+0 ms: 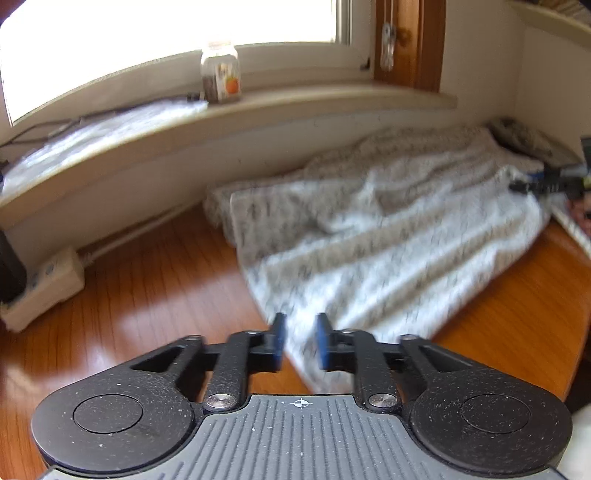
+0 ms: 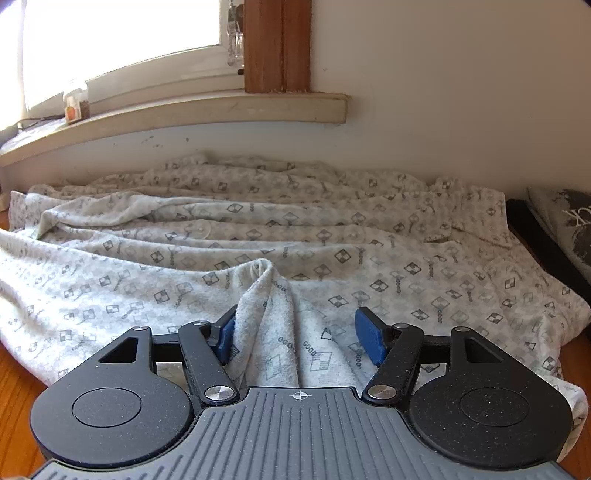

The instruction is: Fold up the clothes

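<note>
Soft matt printed cloth garment (image 2: 369,236), glossy wooden tabletop (image 1: 147,295), speckled matt black plastic tool (image 2: 301,332), glass jar (image 1: 220,74)

A bright window (image 1: 166,26) (light blown out) tops a pale sill (image 2: 221,110) over wooden floor (image 1: 147,288).

Daylight floods from the window (image 1: 147,44), blown out at upper left in both views, throwing glare on the wooden floor (image 1: 129,295), while the left view seems motion-blurred, the right one sharp, edges bowed by fisheye.
</note>
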`<state>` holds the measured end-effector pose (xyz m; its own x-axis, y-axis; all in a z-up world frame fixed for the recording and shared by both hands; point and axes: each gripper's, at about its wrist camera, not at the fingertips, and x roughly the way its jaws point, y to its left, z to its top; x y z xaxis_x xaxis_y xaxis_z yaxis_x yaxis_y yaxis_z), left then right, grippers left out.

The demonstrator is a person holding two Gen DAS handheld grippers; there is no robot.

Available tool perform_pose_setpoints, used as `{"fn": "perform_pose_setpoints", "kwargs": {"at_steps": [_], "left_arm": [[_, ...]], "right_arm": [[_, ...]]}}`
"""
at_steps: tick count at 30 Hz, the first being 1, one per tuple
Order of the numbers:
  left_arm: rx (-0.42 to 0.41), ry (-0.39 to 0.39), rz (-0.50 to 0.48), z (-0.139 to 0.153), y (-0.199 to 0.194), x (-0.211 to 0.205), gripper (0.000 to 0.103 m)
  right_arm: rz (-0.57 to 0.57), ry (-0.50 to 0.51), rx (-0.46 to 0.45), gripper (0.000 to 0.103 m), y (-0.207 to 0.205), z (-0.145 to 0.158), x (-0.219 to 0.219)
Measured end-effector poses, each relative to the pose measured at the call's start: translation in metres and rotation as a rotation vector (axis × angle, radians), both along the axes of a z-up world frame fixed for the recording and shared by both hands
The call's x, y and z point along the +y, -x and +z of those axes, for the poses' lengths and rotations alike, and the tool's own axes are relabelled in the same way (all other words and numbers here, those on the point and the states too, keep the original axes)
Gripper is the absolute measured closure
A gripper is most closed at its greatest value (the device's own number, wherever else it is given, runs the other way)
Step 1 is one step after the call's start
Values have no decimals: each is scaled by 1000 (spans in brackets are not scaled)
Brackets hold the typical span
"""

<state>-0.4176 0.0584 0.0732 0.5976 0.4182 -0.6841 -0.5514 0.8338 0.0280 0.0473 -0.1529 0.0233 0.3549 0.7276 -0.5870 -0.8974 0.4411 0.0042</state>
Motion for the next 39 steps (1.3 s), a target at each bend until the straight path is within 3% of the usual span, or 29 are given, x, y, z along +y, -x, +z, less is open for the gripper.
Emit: {"fn": "perform_pose_setpoints", "kwargs": {"at_steps": [1,2,6,10,12,13,14,21,24,27,29,33,39], "left_arm": [[-8,-11,0,2,-6,2,53],[-5,-29,1,2,-15,4,47],[27,-88,-2,-7,-45,16,47],[72,-99,-51,-18,-61,23,49],[82,-101,-59,-20,-62,26,67],[82,-107,-54,-19,-62,25,95],[83,-113,-48,-18,-62,25,103],[25,-130,32,-5,-59,31,103],[52,-147,72,-8,-67,33,91],[-45,-216,95,-1,-74,23,68],[-96,-210,65,1,-91,18,42],[-174,-158,-12,2,-134,9,40],[-220,-96,-185,-20,-192,-2,30]], "right_arm": [[0,0,-1,39,0,0,0],[0,0,-2,39,0,0,0],[-1,2,-7,38,2,0,0],[-2,2,-8,38,2,-1,0],[-2,3,-10,38,2,-1,0],[-2,3,-11,38,2,-1,0],[-4,5,-11,38,2,-1,0],[-17,6,-3,38,1,-1,0],[-18,7,-6,38,1,-1,0],[-18,7,-7,38,2,-1,0],[-23,8,-7,38,2,-1,0],[-26,5,4,38,0,-1,0],[-27,6,2,38,1,-1,0]]}}
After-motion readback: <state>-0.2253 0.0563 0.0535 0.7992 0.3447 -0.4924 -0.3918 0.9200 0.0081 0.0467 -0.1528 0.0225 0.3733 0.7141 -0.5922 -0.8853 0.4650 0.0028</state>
